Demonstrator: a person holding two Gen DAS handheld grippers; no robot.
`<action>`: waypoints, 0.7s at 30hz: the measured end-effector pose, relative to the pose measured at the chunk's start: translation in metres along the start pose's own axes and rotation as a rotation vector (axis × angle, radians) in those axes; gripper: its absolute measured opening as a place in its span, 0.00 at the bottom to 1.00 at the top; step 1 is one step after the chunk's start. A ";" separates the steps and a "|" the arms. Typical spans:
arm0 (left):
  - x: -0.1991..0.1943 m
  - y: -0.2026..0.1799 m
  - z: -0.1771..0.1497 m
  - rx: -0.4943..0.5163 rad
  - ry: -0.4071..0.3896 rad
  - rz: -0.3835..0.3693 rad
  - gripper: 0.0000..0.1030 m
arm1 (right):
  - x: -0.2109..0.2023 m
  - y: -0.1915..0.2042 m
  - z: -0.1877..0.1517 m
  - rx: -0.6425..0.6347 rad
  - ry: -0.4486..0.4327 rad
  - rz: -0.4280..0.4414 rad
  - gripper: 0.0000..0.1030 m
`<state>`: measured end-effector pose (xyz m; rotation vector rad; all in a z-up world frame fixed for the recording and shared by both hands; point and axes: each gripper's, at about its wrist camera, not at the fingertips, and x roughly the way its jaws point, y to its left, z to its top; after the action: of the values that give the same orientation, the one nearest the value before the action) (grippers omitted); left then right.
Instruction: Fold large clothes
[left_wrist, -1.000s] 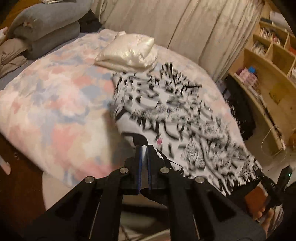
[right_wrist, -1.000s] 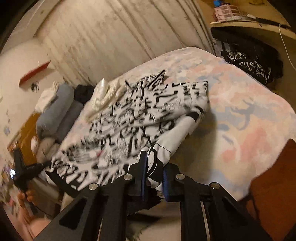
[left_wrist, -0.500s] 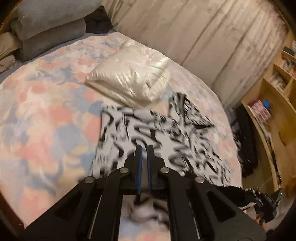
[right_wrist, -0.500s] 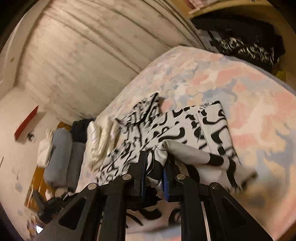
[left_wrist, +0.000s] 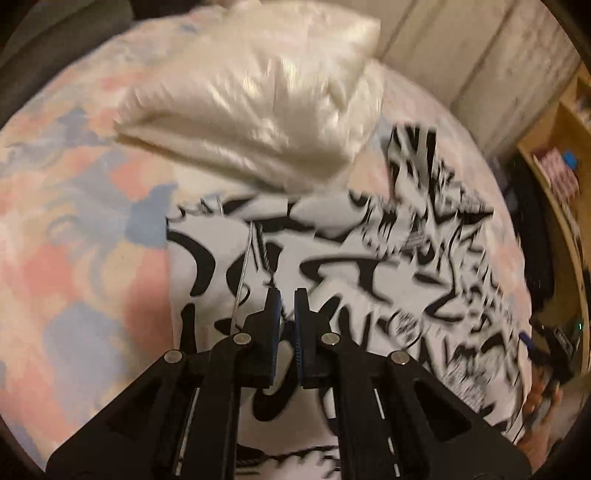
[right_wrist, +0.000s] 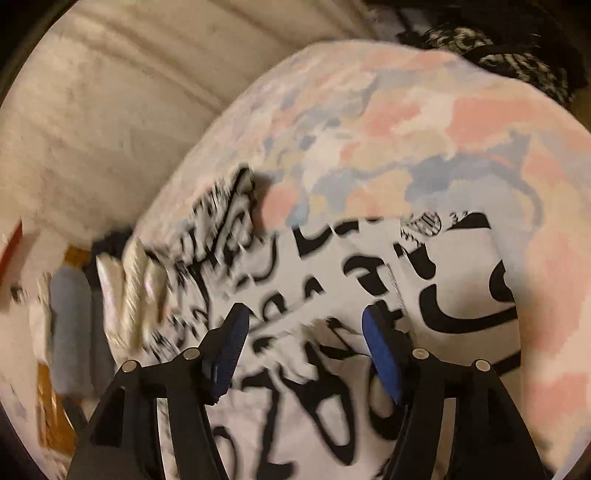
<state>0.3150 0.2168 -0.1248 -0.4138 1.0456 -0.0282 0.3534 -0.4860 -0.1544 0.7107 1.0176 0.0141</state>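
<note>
Fingers (right_wrist: 380, 354) spread over shirt (right_wrist: 332, 295); left gripper (left_wrist: 287, 317) pinched narrow.

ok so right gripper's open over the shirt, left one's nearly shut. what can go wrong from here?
1. The left gripper has only a narrow gap, and whether it grips the black-and-white shirt is unclear; pulling away could drag the fold askew.
2. The shirt's far edge lies against the cream pillow; further folding may snag or bunch there.
3. The right gripper hangs open just above the fabric, so a low sweep could ruck the laid layer.
</note>
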 end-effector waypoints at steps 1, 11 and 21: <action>0.008 0.003 -0.001 0.012 0.024 -0.012 0.04 | 0.010 -0.007 -0.006 -0.024 0.025 -0.002 0.63; 0.041 0.011 -0.010 0.110 0.156 -0.119 0.04 | 0.050 -0.013 -0.015 -0.292 0.219 -0.009 0.67; 0.016 0.015 -0.006 0.089 0.112 -0.288 0.28 | 0.038 -0.015 -0.036 -0.420 0.241 0.040 0.67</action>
<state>0.3155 0.2250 -0.1455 -0.4834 1.0831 -0.3575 0.3415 -0.4659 -0.2030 0.3489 1.1827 0.3458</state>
